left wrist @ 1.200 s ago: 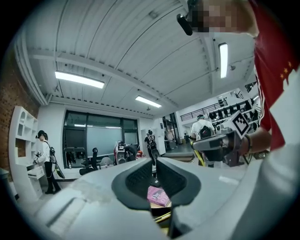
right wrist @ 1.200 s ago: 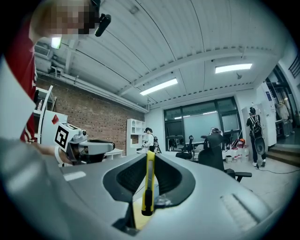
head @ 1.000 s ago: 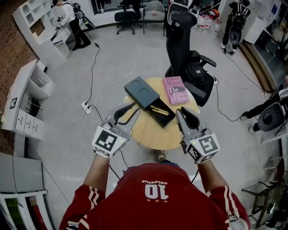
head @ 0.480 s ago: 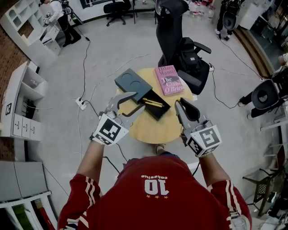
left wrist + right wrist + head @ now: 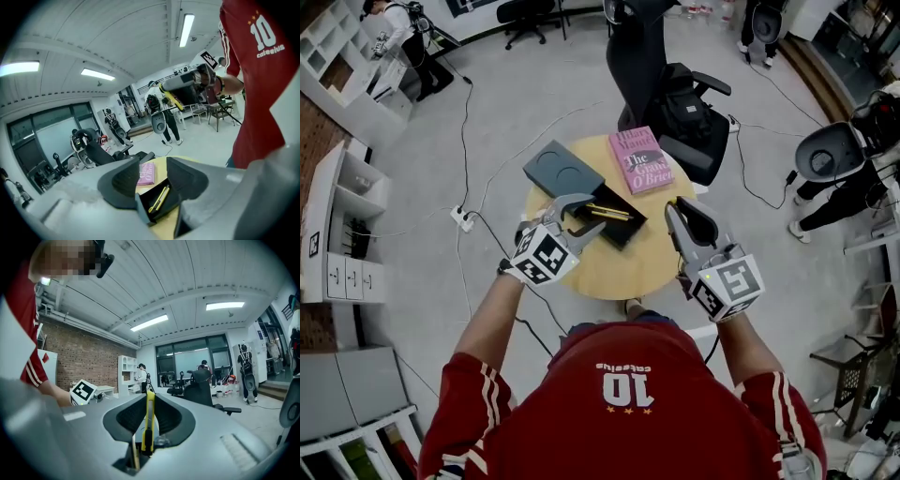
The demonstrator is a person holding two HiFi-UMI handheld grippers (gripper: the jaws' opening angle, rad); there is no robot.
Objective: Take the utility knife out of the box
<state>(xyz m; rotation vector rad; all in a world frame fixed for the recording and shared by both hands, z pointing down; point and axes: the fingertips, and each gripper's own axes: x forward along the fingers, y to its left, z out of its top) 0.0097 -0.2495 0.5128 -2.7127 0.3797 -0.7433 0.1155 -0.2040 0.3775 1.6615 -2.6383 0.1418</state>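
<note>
A dark box (image 5: pixel 626 226) lies open on the round wooden table (image 5: pixel 609 272), its lid (image 5: pixel 558 169) slid off toward the far left. A yellow utility knife (image 5: pixel 607 211) lies in the box, also in the left gripper view (image 5: pixel 160 197). My left gripper (image 5: pixel 586 214) hovers at the box's near left end. Its jaws have just been opening and stand open with nothing between them; the knife shows past them (image 5: pixel 152 180). My right gripper (image 5: pixel 691 214) hangs over the table's right side, shut on another yellow utility knife (image 5: pixel 150 404).
A pink book (image 5: pixel 639 159) lies on the table's far side beside the box. A black office chair (image 5: pixel 675 94) stands just behind the table. A power strip (image 5: pixel 461 217) and cables lie on the floor at left. White shelves (image 5: pixel 337 225) line the left wall.
My left gripper has come forward and down to the open box, and its jaws have spread wider. The right gripper has shifted slightly, its jaws unchanged.
</note>
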